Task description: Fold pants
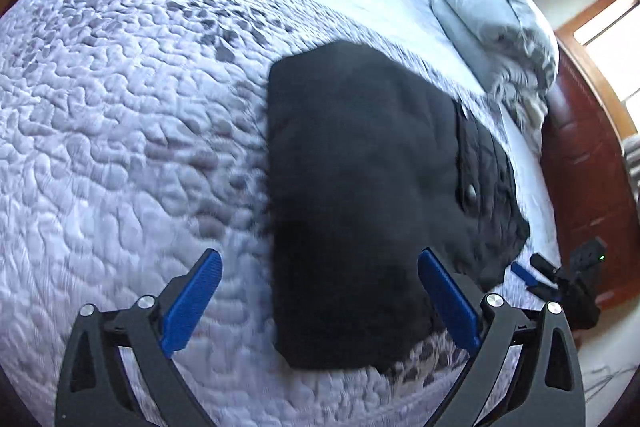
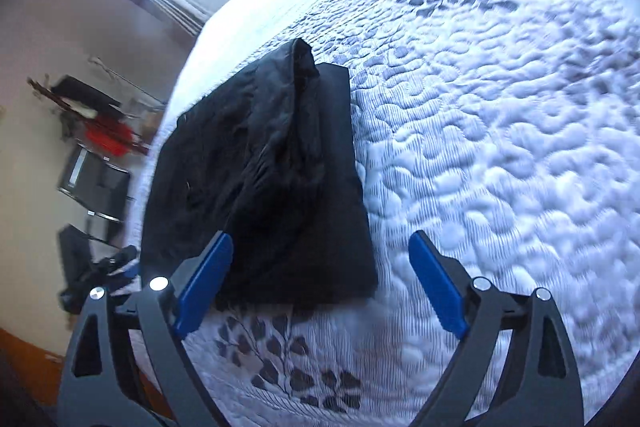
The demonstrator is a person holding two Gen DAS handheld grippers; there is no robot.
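Note:
Black pants [image 1: 360, 187] lie folded into a thick rectangle on a white quilted bed cover [image 1: 120, 127]. A button on the waistband shows at their right side. My left gripper [image 1: 320, 259] is open and empty, above the near end of the pants. In the right wrist view the pants [image 2: 260, 179] lie near the bed's left edge, with a rumpled upper layer. My right gripper [image 2: 322, 243] is open and empty, above their near right corner. The right gripper also shows in the left wrist view [image 1: 536, 271], beside the pants' right edge.
A grey pillow [image 1: 492, 27] lies at the head of the bed, past the pants. A dark wooden bed frame [image 1: 588, 167] runs along the right. Left of the bed in the right wrist view are a cluttered floor with a chair [image 2: 96, 183] and red items [image 2: 108, 139].

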